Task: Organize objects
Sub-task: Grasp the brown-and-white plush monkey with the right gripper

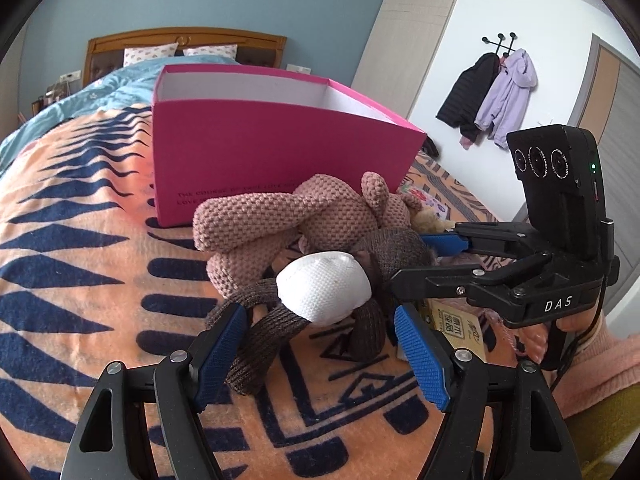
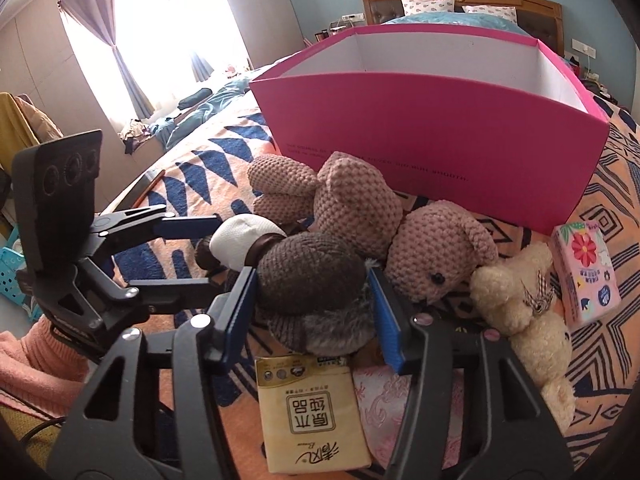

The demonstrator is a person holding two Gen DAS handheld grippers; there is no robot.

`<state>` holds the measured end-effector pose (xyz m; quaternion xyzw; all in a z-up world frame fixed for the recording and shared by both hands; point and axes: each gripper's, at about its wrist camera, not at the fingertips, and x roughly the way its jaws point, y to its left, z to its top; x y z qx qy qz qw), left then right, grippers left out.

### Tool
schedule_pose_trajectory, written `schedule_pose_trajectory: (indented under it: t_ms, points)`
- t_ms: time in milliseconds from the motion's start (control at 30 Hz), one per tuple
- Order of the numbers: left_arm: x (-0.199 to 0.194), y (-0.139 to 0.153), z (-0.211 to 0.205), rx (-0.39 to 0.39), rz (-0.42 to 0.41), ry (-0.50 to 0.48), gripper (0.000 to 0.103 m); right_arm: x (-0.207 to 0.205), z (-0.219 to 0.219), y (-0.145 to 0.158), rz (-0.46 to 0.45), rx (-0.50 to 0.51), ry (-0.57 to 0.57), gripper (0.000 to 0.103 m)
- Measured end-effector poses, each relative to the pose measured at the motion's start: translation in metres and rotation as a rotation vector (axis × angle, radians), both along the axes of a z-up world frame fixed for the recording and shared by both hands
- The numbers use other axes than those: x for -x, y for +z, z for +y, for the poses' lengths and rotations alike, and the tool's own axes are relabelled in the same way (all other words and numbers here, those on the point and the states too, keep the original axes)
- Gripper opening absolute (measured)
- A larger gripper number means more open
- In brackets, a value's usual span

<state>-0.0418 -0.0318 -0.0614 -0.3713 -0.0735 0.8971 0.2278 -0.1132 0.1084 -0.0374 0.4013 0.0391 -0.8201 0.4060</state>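
A brown knitted doll [image 1: 384,252] with a white foot [image 1: 324,292] lies on the orange blanket, in front of an open pink box [image 1: 276,160]. A pink knitted bear [image 1: 280,216] lies against it. My left gripper [image 1: 320,320] is open, its jaws on either side of the doll's white foot and legs. My right gripper [image 2: 312,300] is open around the doll's brown body [image 2: 308,272], the blue pads close to both sides. The right gripper also shows in the left wrist view [image 1: 424,256]. The box [image 2: 440,136] is empty.
A cream plush bear [image 2: 520,300], a pink tissue pack [image 2: 584,272] and a yellow tissue pack [image 2: 312,412] lie on the blanket [image 1: 80,260]. Headboard and pillows [image 1: 180,52] stand behind. Coats [image 1: 492,96] hang on the right wall.
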Motion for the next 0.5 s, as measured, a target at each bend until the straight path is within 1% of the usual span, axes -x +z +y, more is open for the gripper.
schedule_pose_trajectory:
  t_ms: [100, 133, 200, 333, 400, 500]
  points:
    - [0.002, -0.002, 0.001, -0.058, -0.051, -0.011, 0.077, 0.001, 0.004, 0.001, -0.007, 0.021, -0.007, 0.057]
    - [0.002, -0.002, 0.002, -0.069, -0.054, -0.012, 0.077, 0.001, 0.005, 0.001, -0.01, 0.028, -0.01, 0.057]
    - [0.001, -0.001, 0.005, -0.067, -0.052, -0.011, 0.077, 0.0, 0.005, 0.002, -0.004, 0.031, -0.007, 0.057]
    - [-0.002, 0.004, 0.01, -0.064, -0.045, -0.02, 0.066, -0.002, 0.006, 0.005, 0.007, 0.04, 0.002, 0.057]
    - [-0.005, 0.009, 0.014, -0.049, -0.033, -0.017, 0.066, -0.004, 0.008, 0.009, 0.02, 0.045, 0.005, 0.057]
    - [-0.01, 0.018, 0.016, -0.049, -0.011, -0.019, 0.066, -0.007, 0.011, 0.016, 0.03, 0.06, 0.01, 0.057]
